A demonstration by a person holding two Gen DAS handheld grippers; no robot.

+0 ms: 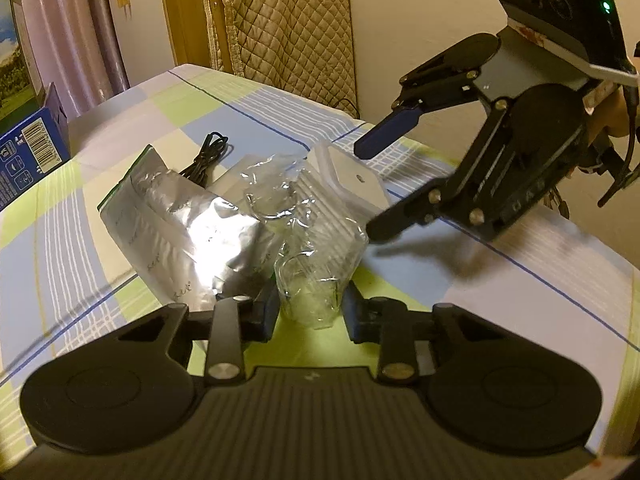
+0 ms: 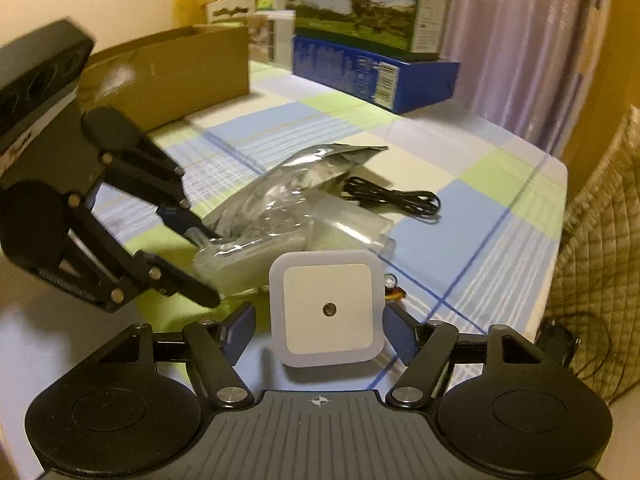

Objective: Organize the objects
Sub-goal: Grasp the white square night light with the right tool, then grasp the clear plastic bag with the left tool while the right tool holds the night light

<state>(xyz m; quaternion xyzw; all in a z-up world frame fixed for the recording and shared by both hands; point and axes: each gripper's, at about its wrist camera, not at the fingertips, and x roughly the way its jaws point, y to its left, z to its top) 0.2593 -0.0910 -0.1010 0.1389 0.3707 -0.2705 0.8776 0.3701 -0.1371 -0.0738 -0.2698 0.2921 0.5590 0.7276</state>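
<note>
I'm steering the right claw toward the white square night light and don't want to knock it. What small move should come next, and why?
Probably ease the right claw a little further forward, then close. Its fingers already straddle the white night light but stand apart from its sides, and only their tips are level with it. The left claw is busy at the clear plastic bag alongside, so keep the approach straight.

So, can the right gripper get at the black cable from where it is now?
Probably not directly. The right gripper sits at the white night light, and the silver bag and clear plastic wrap lie between it and the black cable. It would likely need to go over them or around.
</note>
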